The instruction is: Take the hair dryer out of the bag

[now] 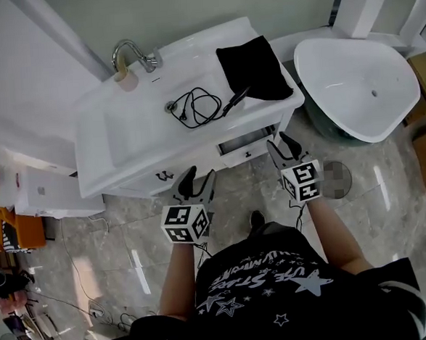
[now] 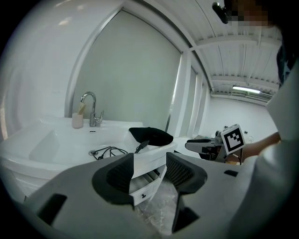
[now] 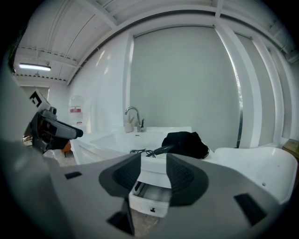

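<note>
**Hovering Short of the Counter, Both Tongs Spread and Empty**

Counts out as follows: one black fabric bag (image 1: pixel 255 67), slumped on the right end of one white vanity counter (image 1: pixel 109 147); one black hair dryer (image 1: pixel 236 101), poking out at the bag's near-left edge and touching it, with no telling how much lies inside; one thin black cord (image 1: pixel 194 105), looped loosely beside the drain. Adds one curved chrome faucet (image 1: pixel 128 51) at the back, one beige cup (image 1: pixel 126 80) just beside it, one small white drawer (image 1: pixel 248 147) pulled open under the counter's right end, and one white oval bathtub (image 1: pixel 352 83) off to the right.

Numbers two grey tongs, each topped with one marker cube. Holds the left tongs (image 1: pixel 199 175) over the grey marble floor (image 1: pixel 361 213), in front of the counter and clear of it, jaws parted to a moderate gap, nothing between the dark ribbed pads (image 2: pixel 122 175), nothing touched. Carries the right tongs (image 1: pixel 280 145) in front of the open drawer, likewise parted, gripping nothing and resting on nothing. Points both toward the counter, well apart from bag and dryer.
</note>
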Demonstrator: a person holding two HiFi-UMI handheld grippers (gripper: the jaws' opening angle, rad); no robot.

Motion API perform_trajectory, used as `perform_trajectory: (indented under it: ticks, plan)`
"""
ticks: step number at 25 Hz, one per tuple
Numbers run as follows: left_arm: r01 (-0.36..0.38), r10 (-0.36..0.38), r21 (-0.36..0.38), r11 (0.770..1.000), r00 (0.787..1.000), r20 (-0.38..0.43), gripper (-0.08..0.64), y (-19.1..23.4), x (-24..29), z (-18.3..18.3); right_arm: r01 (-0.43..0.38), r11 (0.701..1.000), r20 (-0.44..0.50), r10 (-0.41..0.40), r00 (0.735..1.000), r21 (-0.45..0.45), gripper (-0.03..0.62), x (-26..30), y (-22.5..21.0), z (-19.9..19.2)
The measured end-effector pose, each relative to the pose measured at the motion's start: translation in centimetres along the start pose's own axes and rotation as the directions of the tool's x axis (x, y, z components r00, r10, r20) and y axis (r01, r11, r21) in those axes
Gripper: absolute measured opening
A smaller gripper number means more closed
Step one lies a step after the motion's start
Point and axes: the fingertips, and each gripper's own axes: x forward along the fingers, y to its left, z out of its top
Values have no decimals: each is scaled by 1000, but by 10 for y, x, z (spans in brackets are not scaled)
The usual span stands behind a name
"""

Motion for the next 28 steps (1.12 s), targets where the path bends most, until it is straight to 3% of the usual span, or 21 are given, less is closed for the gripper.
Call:
perform_trajectory:
  ticks: [5,10,16,28]
  plan:
    - [24,-24,-4,1000,999,-38,262,-9,25,2,24,1000,-13,-24,1000,2,209,8,-28,-1]
    - [35,-34,21,999,999,-41,285,-9,43,15,52,999,-23,-52,998,13,213,12,-47,-3]
    - [108,-104,48,993,992,-69,346,-5,83,25,110,994,-49,-109,993,7,213,22,-72,-4]
    - [302,-285,96,948,945,-159,345,-8,191,45,263,961,-144,-273,951,-84,213,64,-142,-3]
